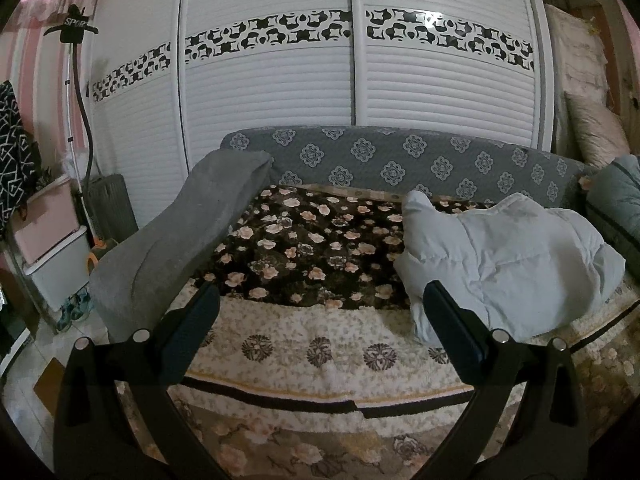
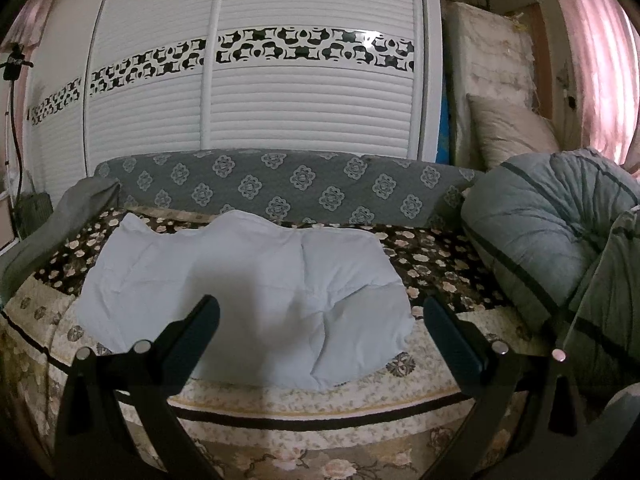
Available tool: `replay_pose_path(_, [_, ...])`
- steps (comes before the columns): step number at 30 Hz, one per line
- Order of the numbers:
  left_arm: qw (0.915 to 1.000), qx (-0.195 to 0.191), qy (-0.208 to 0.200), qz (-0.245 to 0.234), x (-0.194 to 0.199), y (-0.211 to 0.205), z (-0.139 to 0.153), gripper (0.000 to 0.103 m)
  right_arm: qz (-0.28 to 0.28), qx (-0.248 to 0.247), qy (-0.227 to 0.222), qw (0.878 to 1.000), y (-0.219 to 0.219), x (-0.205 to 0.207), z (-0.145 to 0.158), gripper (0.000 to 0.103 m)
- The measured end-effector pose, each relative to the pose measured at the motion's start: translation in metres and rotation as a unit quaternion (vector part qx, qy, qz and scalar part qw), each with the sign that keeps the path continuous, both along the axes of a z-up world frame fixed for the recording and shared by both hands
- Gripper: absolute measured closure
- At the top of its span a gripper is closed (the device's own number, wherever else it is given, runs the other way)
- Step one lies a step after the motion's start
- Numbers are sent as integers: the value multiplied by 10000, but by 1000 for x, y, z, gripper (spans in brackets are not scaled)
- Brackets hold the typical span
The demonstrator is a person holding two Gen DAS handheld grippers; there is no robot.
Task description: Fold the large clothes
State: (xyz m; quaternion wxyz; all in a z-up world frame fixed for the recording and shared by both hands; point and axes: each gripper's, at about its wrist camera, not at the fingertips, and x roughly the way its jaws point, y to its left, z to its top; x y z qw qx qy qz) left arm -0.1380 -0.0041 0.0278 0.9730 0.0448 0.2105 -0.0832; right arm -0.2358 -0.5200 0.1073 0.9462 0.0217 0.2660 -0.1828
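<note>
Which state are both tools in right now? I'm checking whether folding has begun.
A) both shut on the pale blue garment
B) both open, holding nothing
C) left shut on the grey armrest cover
B: the left tool and right tool gape empty above the pale blue padded garment on the sofa.

The only readable lettering is white capitals reading "SPOR", with the word cut off after that, on a black clothes hanger (image 1: pixel 71 24) that sits atop a thin stand at the far left of the left wrist view, in front of the pink-striped wall. In the right wrist view the same hanger (image 2: pixel 15 65) appears at the left edge, but its lettering is too small and blurred to read. Nothing else in either view carries legible text, numbers, labels or brand marks.
</note>
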Motion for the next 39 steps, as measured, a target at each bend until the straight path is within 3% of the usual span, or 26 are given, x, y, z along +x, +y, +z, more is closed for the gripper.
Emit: replay_pose_path(39, [9999,86,74,-73,5,-2,-5,3,-47,-9,-11,10000,-4,-2,0,2])
